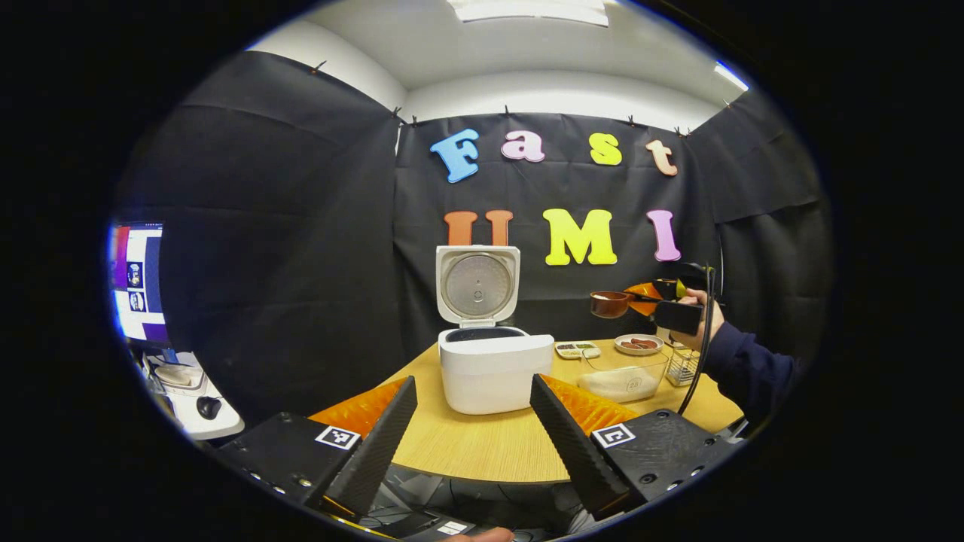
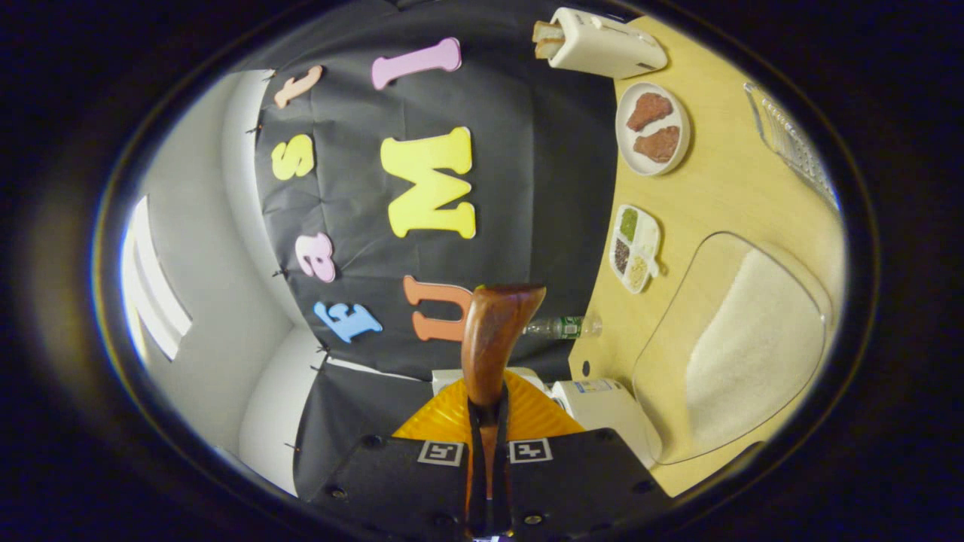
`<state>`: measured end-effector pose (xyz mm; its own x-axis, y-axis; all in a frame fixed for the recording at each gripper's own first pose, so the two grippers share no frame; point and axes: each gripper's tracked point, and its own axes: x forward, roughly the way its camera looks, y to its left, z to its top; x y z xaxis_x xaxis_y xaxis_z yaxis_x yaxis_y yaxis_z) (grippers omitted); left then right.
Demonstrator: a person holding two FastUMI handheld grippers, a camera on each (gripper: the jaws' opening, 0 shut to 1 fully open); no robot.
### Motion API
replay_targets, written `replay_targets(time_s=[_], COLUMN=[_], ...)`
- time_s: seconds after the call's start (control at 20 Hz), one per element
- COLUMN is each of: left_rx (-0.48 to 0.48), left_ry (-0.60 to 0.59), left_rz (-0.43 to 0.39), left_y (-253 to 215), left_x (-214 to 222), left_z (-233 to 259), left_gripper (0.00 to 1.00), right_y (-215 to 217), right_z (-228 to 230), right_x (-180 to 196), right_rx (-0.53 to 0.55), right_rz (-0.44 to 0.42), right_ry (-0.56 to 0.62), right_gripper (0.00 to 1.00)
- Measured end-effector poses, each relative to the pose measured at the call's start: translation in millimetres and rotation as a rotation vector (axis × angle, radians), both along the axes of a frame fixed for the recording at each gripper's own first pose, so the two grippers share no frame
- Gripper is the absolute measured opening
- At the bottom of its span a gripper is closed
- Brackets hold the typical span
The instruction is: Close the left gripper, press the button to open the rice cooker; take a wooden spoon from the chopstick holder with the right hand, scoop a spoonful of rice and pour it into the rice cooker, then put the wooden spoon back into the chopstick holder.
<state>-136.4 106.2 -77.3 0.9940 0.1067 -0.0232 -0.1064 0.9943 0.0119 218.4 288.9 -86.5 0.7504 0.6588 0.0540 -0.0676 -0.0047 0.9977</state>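
The white rice cooker stands on the wooden table with its lid raised upright. My left gripper is open, held back from the table's near edge with the cooker seen between its fingers. To the right a hand holds my right gripper in the air, shut on the handle of the wooden spoon, above the glass bowl of rice. The right gripper view is rolled on its side: the spoon sticks out of my right gripper, the rice bowl is at right, and a corner of the cooker shows. What the spoon's bowl holds I cannot tell.
A wire chopstick holder stands right of the rice bowl. Behind are a plate of meat, a small divided dish, a toaster with bread and a plastic bottle. A monitor and a mouse sit far left.
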Motion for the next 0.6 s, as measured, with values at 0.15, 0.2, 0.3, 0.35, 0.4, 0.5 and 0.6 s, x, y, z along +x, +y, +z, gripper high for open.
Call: replay_targets(time_s=[0.15, 0.2, 0.3, 0.35, 0.4, 0.5, 0.6], left_rx=[-0.004, -0.003, 0.001, -0.002, -0.004, -0.01, -0.015], left_ry=[-0.017, -0.018, -0.019, -0.018, -0.021, -0.032, -0.038], left_rz=[0.014, 0.018, 0.03, 0.036, 0.039, 0.045, 0.044], left_y=[8, 10, 19, 22, 24, 29, 30], left_x=[-7, -9, -13, -15, -18, -22, -25], left_z=[5, 5, 7, 8, 11, 16, 17], left_gripper=[0.96, 0.96, 0.96, 0.96, 0.96, 0.96, 0.96], right_y=[51, 68, 101, 118, 129, 153, 176], right_z=[18, 21, 22, 20, 18, 13, 10], right_x=[10, 13, 22, 26, 29, 36, 41], right_rx=[-0.038, -0.057, -0.112, -0.152, -0.201, -0.296, -0.4], right_rz=[0.043, 0.054, 0.075, 0.08, 0.083, 0.083, 0.083], right_ry=[-0.026, -0.036, -0.047, -0.058, -0.07, -0.117, -0.191], right_gripper=[0.08, 0.08, 0.08, 0.08, 0.08, 0.08, 0.08])
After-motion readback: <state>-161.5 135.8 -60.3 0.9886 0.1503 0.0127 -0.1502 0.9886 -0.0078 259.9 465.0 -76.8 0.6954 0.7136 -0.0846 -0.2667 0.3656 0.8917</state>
